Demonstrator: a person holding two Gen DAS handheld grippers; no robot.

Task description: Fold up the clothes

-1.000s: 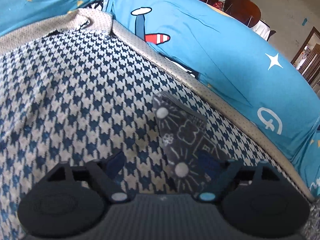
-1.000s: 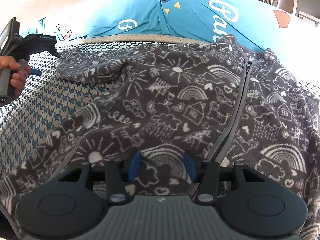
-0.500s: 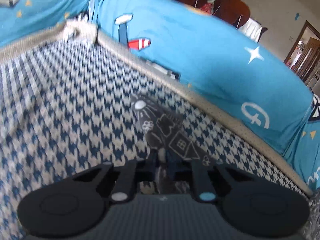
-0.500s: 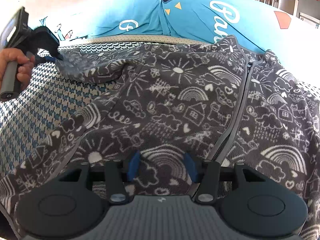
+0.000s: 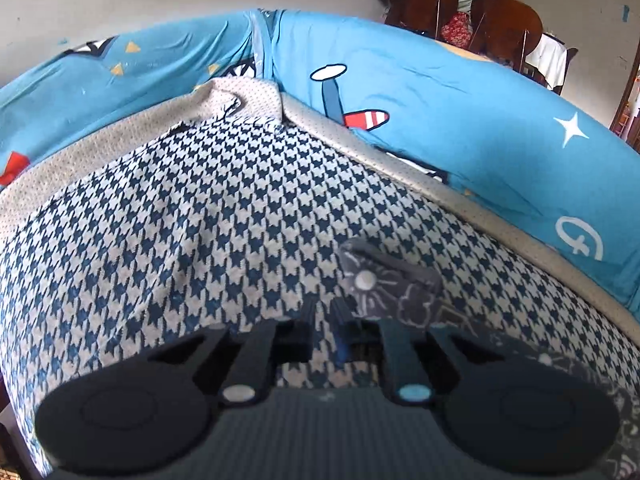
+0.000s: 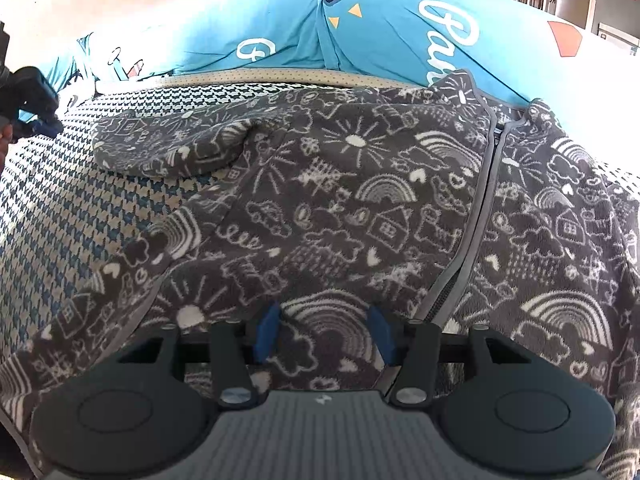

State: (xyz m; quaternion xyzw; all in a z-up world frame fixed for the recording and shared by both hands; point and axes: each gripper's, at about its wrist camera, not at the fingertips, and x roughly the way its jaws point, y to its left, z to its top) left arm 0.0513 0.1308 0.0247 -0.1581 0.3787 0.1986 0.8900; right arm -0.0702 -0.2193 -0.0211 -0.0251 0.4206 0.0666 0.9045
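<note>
Jacket (image 6: 360, 200) sleeve lies right of closed left gripper (image 5: 326, 312).

- The left wrist view is taken from just behind the left gripper (image 5: 326, 320), angled steeply down and close over the houndstooth cover (image 5: 180, 240), with blue cushions (image 5: 460, 128) curving across the back.
- The right wrist view is set low behind the right gripper (image 6: 324, 332), tilted down, very near the grey patterned jacket (image 6: 360, 208).
- The houndstooth cover (image 6: 72, 208), the blue cushions (image 6: 280, 28) and the jacket's sleeve end (image 5: 392, 284) are shared by both views; the left gripper (image 6: 40, 120) is caught at the right view's left edge.
</note>
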